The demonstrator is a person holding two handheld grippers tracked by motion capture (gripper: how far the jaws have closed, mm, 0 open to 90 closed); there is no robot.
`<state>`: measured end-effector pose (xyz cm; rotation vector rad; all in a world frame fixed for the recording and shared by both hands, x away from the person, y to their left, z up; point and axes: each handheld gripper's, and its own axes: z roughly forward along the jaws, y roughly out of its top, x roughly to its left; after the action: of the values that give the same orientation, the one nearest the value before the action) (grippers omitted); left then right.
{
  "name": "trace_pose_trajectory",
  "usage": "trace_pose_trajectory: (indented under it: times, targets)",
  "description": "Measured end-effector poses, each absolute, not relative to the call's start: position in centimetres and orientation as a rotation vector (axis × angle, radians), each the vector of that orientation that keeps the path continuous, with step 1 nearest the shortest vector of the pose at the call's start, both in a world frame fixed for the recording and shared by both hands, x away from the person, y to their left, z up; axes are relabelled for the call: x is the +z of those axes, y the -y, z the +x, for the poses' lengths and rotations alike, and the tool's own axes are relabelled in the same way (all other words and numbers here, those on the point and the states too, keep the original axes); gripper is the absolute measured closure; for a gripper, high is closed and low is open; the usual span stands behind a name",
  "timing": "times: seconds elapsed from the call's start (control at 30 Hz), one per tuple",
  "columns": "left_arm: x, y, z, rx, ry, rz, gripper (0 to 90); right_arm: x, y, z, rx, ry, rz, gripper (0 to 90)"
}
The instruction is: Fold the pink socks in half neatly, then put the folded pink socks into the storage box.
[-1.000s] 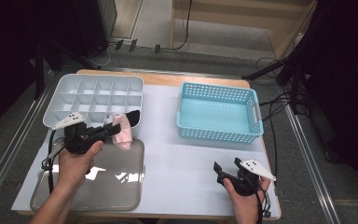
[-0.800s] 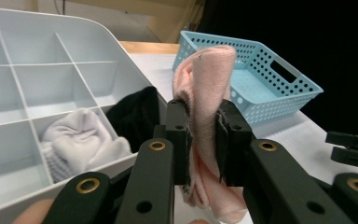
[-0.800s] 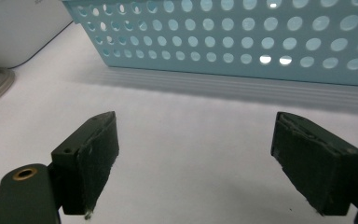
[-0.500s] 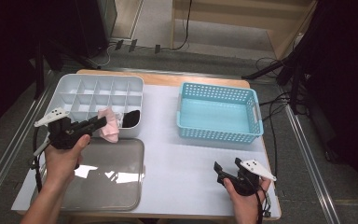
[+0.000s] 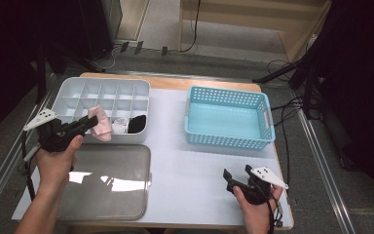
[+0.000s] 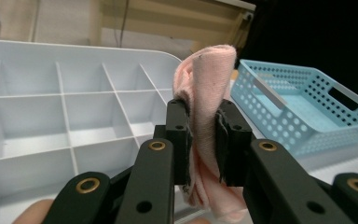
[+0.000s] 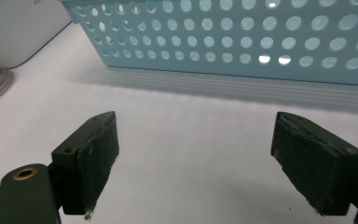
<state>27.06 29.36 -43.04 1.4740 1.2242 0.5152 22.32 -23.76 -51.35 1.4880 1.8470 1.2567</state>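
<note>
The left gripper [image 5: 88,125] is clamped on a rolled pink sock [image 5: 101,123]. In the left gripper view the two black pads press the sock [image 6: 208,116] from either side, its folded top standing above the jaws and the rest hanging below them. The sock is held over the front row of the white compartment organiser [image 5: 73,95], which sits at the far left of the table [image 5: 199,165]. Whether the sock touches the organiser's walls cannot be told from the high view.

Two compartments to the right of the held sock in that front row are occupied: one holds a white rolled sock [image 5: 120,126], the next a black rolled sock [image 5: 137,124]. The remaining cells in view are bare white plastic [image 6: 37,116].

The right gripper [image 5: 237,176] rests low at the near right of the table, jaws spread wide with nothing between them. In the right gripper view its pads [image 7: 95,154] stand well apart over bare white tabletop, pointing toward the perforated wall of the blue basket [image 7: 242,37].

The blue basket [image 5: 229,141] stands at the far right of the table, well apart from the organiser. A clear lid [image 5: 126,161] lies flat just in front of the organiser, under the left forearm.
</note>
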Motion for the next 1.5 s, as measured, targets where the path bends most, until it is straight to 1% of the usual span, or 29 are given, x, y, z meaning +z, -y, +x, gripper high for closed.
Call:
trace_pose_trajectory:
  times: [0.07,0.3,0.57,0.67,0.8,0.9,0.97,1.07,1.1,1.13,1.2,1.27,1.3,1.37,1.43,1.5]
  targets:
    - [-43.0,-29.5,27.3,0.551,-1.225,1.477,78.1,-51.4,23.8,22.3,1.255,-1.847,1.489,15.0]
    - [-43.4,-30.4,28.1,0.609,-1.258,1.445,78.1,-51.3,23.8,22.2,1.258,-1.842,1.492,15.0]
    - [-45.2,-30.8,29.5,0.708,-1.315,1.434,77.7,-51.4,23.7,22.2,1.257,-1.844,1.499,15.1]
    - [-46.1,-30.4,30.2,0.726,-1.331,1.466,77.6,-51.4,23.7,22.2,1.262,-1.841,1.5,15.0]
    - [-46.9,-29.7,30.9,0.766,-1.377,1.549,77.4,-51.5,23.6,22.2,1.262,-1.845,1.502,15.1]
    - [-47.4,-29.8,31.3,0.722,-1.399,1.593,76.6,-51.6,23.5,22.2,1.262,-1.851,1.498,15.2]
    - [-47.4,-29.8,31.5,0.698,-1.422,1.606,73.5,-51.6,23.5,22.2,1.261,-1.852,1.502,15.3]
    - [-47.1,-30.0,31.8,0.617,-1.437,1.602,59.7,-51.6,23.5,22.2,1.261,-1.851,1.5,15.2]
    - [-47.1,-30.0,31.9,0.605,-1.443,1.591,56.9,-51.6,23.5,22.2,1.263,-1.85,1.5,15.3]
    - [-47.1,-30.1,32.1,0.602,-1.449,1.596,56.1,-51.6,23.5,22.3,1.265,-1.85,1.501,15.3]
    - [-47.1,-30.1,32.4,0.579,-1.46,1.609,58.4,-51.6,23.5,22.3,1.272,-1.848,1.512,15.3]
    - [-47.3,-29.8,32.8,0.55,-1.457,1.634,66.5,-51.7,23.5,22.4,1.276,-1.85,1.514,15.3]
    - [-47.3,-29.7,32.9,0.547,-1.454,1.65,74.5,-51.7,23.5,22.4,1.278,-1.849,1.522,15.4]
    - [-47.3,-29.4,33.3,0.522,-1.456,1.687,80.1,-51.7,23.4,22.4,1.277,-1.852,1.517,15.5]
    - [-47.1,-29.3,33.7,0.494,-1.468,1.704,83.2,-51.7,23.4,22.5,1.277,-1.857,1.51,15.5]
    - [-46.9,-29.3,34.1,0.468,-1.483,1.735,84.3,-51.8,23.3,22.5,1.278,-1.86,1.508,15.6]
